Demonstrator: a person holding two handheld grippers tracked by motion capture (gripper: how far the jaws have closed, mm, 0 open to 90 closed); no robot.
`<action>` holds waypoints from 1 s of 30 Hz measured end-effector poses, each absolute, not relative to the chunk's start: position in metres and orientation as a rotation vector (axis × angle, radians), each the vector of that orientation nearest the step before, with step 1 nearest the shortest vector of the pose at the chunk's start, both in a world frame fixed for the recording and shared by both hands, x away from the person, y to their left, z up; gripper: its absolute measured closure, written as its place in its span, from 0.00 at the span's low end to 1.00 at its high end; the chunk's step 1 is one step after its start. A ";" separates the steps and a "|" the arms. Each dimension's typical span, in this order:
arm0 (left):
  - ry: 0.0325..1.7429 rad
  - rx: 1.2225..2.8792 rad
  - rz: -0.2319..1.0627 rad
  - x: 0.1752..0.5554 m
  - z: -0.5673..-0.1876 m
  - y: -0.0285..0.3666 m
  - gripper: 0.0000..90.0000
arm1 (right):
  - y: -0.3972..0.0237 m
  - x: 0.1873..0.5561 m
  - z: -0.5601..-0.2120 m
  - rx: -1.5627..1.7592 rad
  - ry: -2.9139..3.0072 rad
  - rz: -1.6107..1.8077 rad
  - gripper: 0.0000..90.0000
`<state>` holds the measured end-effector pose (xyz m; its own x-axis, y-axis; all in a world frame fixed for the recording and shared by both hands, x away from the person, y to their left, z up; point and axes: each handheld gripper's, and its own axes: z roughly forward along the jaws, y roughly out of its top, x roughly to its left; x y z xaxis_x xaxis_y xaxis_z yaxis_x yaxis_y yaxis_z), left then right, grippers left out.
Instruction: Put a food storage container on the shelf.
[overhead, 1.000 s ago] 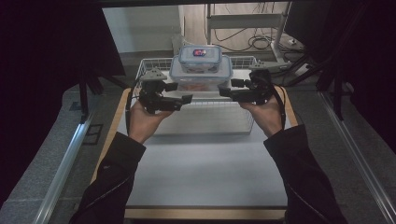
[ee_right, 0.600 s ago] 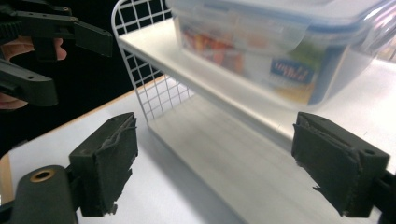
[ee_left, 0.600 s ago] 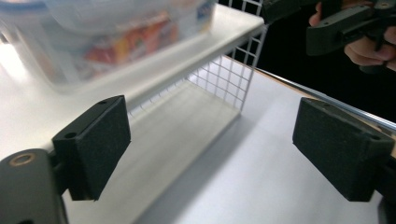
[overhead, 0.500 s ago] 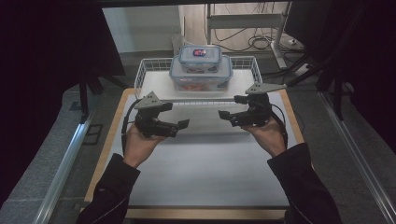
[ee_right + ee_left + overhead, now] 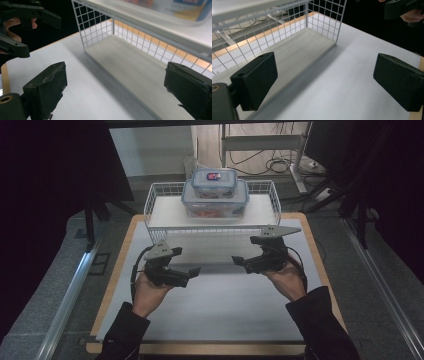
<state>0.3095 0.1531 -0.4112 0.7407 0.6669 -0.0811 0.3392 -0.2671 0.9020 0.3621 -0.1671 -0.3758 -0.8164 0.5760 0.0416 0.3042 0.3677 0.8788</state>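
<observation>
High view: my left gripper [image 5: 192,270] and right gripper [image 5: 239,261], both wide open and empty, hang low over the counter [image 5: 210,305], with the stacked boxes [image 5: 215,192] straight ahead on the wire shelf [image 5: 265,210], midway between them.

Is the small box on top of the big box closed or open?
Closed: the small box has its lid flat on top and sits upright on the big box.

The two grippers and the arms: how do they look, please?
Both the left gripper and the right gripper are black, each with two blocky jaws, a grey three-cornered plate on top and a thin black cable that loops from it. The person wears dark long sleeves.
</observation>
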 end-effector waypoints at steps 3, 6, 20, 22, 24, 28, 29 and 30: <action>0.772 1.877 0.385 0.304 -0.420 0.151 0.04 | -0.169 0.360 -0.383 0.795 2.367 1.425 0.04; 0.773 1.883 0.368 0.302 -0.430 0.148 0.04 | -0.171 0.357 -0.392 0.798 2.378 1.418 0.03; 0.762 1.963 0.453 0.271 -0.449 0.150 0.01 | -0.180 0.329 -0.421 0.723 2.412 1.343 0.00; 0.772 1.958 0.450 0.267 -0.452 0.154 0.01 | -0.183 0.325 -0.423 0.733 2.408 1.350 0.00; 0.786 1.956 0.444 0.263 -0.455 0.157 0.01 | -0.186 0.322 -0.424 0.743 2.406 1.354 0.00; 0.807 1.948 0.439 0.258 -0.462 0.161 0.01 | -0.191 0.314 -0.429 0.742 2.410 1.340 0.00; 0.812 1.946 0.438 0.257 -0.464 0.162 0.01 | -0.192 0.313 -0.430 0.741 2.409 1.335 0.00; 0.815 1.947 0.437 0.255 -0.466 0.163 0.02 | -0.194 0.311 -0.432 0.742 2.410 1.326 0.00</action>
<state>0.2553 0.1625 -0.4657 0.7143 0.6991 -0.0315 0.3611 -0.3296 0.8723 0.3109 -0.1940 -0.4319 -0.8248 0.5654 -0.0065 0.2972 0.4432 0.8457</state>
